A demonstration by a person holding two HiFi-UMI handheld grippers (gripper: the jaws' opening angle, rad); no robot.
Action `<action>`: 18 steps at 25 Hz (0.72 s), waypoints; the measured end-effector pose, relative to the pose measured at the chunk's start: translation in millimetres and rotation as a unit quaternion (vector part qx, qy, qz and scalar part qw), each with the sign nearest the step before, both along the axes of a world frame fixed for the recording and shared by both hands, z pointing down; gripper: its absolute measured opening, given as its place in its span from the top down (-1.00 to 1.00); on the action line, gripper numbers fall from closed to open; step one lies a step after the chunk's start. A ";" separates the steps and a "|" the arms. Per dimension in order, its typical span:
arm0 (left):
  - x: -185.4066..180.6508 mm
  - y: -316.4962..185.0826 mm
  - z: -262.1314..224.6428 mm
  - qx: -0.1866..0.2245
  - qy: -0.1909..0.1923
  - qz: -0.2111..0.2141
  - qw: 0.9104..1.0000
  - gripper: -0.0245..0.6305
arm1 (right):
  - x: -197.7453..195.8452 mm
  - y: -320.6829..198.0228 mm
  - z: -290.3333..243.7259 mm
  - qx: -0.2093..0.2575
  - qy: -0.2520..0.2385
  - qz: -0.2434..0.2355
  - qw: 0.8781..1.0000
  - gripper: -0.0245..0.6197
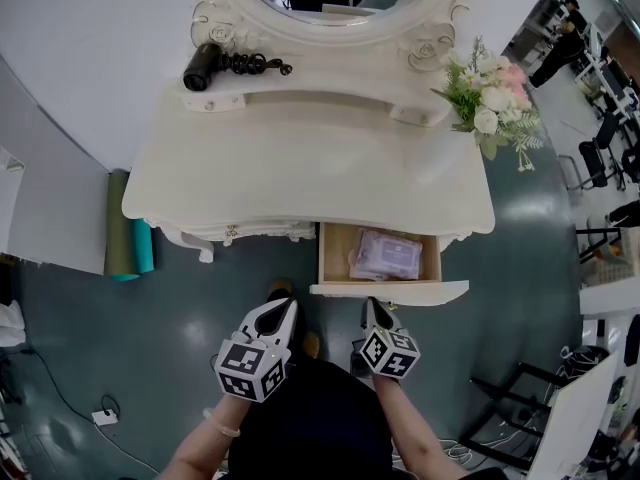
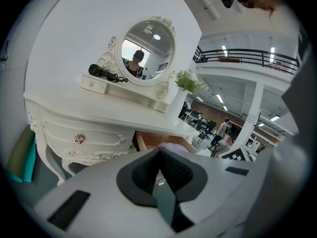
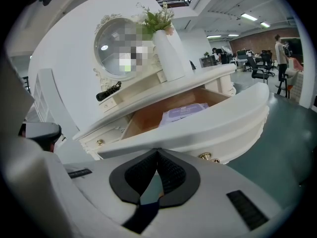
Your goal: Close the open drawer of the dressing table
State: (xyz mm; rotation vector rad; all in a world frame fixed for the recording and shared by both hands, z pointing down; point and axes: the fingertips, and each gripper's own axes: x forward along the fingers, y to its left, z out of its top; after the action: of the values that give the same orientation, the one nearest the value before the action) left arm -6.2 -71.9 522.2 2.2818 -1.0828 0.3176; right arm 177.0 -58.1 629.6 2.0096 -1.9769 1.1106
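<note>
You are standing on a dark grey-green floor (image 1: 150,348), facing a cream, carved bench (image 1: 300,158) that stands against a white wall. An oval mirror (image 1: 330,28) in a scrolled frame rises from the bench's back edge. The drawer (image 1: 388,290) is at the right end of the bench's front edge. It is pulled well out, so its wooden inside is open to view and its curved white front stands clear of the bench.

A vase of white and pink flowers (image 1: 490,93) sits at the back right corner of the bench. Two rolled mats (image 1: 120,228), one olive and one teal, stand on the floor by the bench's left end.

Your left tongs (image 1: 278,310) hang low before the bench's front edge, left of the drawer and apart from it. Seen from their own camera, the left tongs (image 2: 159,151) have their tips pressed together with nothing between them. Your right tongs (image 1: 374,308) point at the middle of the drawer front from just below it. From their own camera, the right tongs (image 3: 157,153) are likewise closed tip to tip and empty. The drawer front fills the space right above the tips, but you cannot tell whether they touch it.

A black hair dryer (image 1: 205,66) with a coiled cord lies on the raised shelf at the back left, under the mirror. A pale purple packet (image 1: 386,255) lies flat inside the drawer, toward its right side. A gold knob (image 3: 204,156) shows on the drawer front, to the right of the right tongs.
</note>
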 end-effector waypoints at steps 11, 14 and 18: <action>-0.8 -6.3 1.0 -0.001 0.001 0.000 1.000 0.84 | 2.3 -10.4 0.6 -0.001 -0.001 0.006 1.000 0.93; -1.8 -6.7 -0.2 -0.001 0.002 0.000 1.000 0.84 | 2.0 -13.9 -0.4 -0.002 0.000 0.008 1.000 0.93; -1.9 -6.0 1.7 -0.002 0.000 0.001 1.000 0.84 | 2.3 -19.3 -0.2 -0.002 0.008 0.010 1.000 0.93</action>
State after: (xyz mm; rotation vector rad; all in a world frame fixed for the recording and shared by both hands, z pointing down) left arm -8.1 -77.9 524.0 2.2797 -1.0784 0.3217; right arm 179.4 -77.4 629.4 2.0337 -1.9500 1.0996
